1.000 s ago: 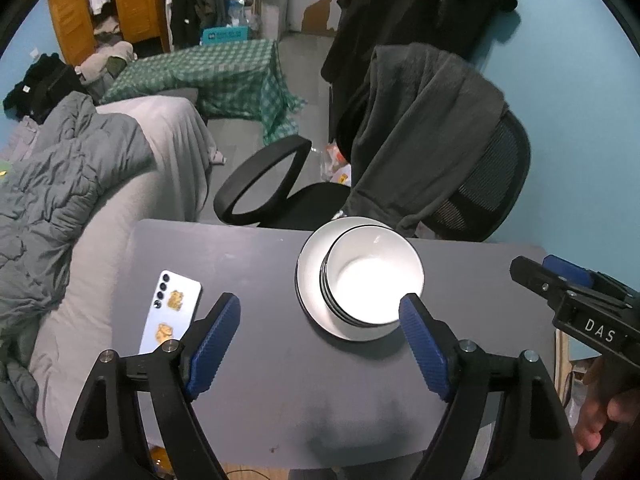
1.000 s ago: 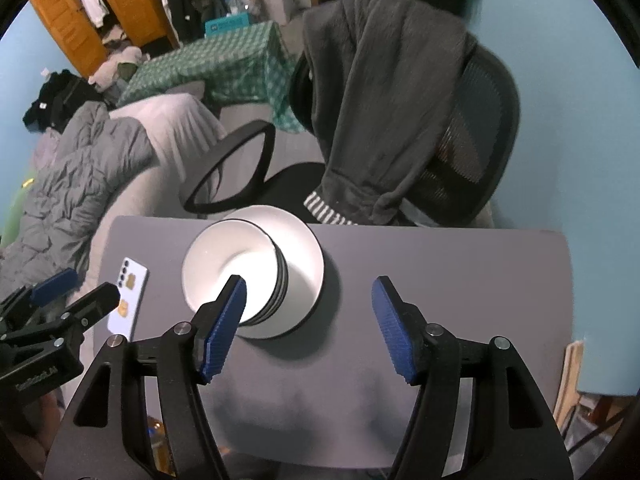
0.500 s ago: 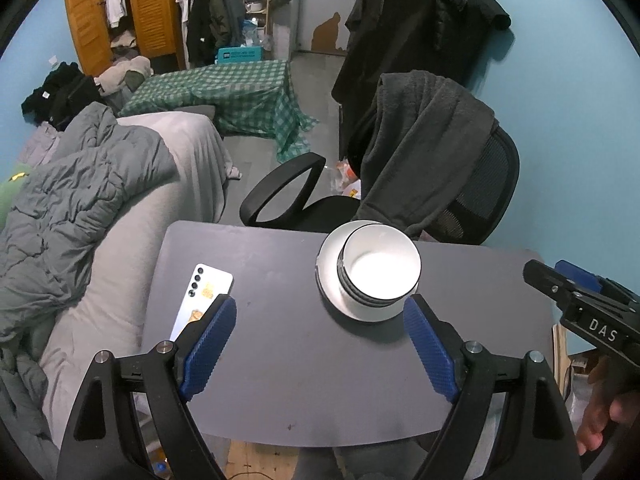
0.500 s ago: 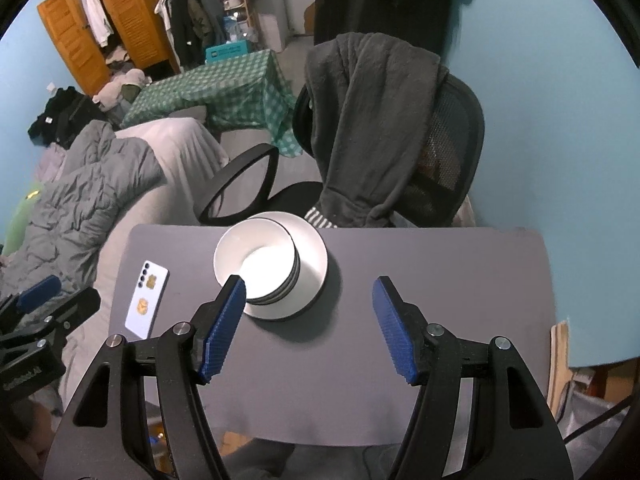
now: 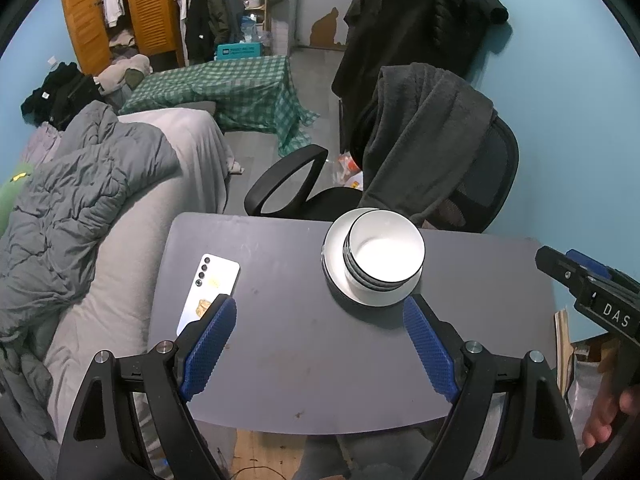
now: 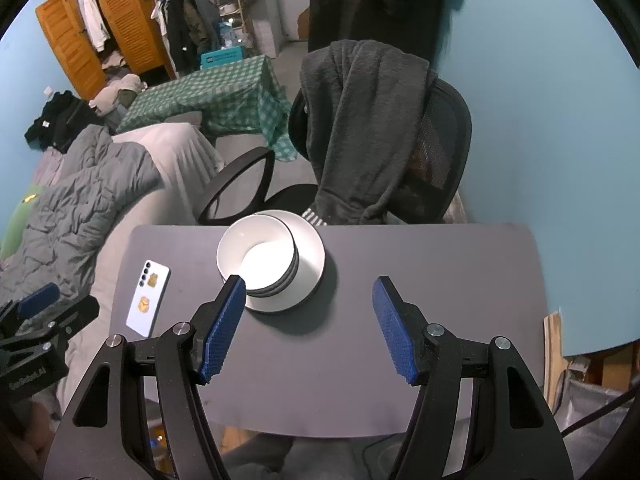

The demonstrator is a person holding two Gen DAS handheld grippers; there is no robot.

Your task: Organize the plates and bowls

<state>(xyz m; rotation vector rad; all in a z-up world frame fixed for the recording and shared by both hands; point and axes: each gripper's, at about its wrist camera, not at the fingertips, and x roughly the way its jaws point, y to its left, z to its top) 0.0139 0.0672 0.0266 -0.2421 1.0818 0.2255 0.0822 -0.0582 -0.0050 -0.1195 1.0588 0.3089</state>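
Note:
A stack of white bowls (image 5: pixel 383 256) (image 6: pixel 258 258) sits on a white plate (image 5: pixel 340 292) (image 6: pixel 310 256) at the far middle of the grey table (image 5: pixel 312 352) (image 6: pixel 440 280). My left gripper (image 5: pixel 318 340) is open and empty, held above the table's near part, well back from the stack. My right gripper (image 6: pixel 308 322) is open and empty, also high and back from the stack. The right gripper shows at the right edge of the left wrist view (image 5: pixel 588 284). The left gripper shows at the left edge of the right wrist view (image 6: pixel 44 320).
A white phone (image 5: pixel 208 292) (image 6: pixel 148 298) lies face down on the table's left side. A black office chair (image 5: pixel 460 184) (image 6: pixel 400 160) draped with a grey hoodie stands behind the table. A bed with a grey quilt (image 5: pixel 72 208) lies to the left.
Both grippers have pulled up and back from the stack, which looks smaller now. Both stay open. The bowls and plate have not moved.

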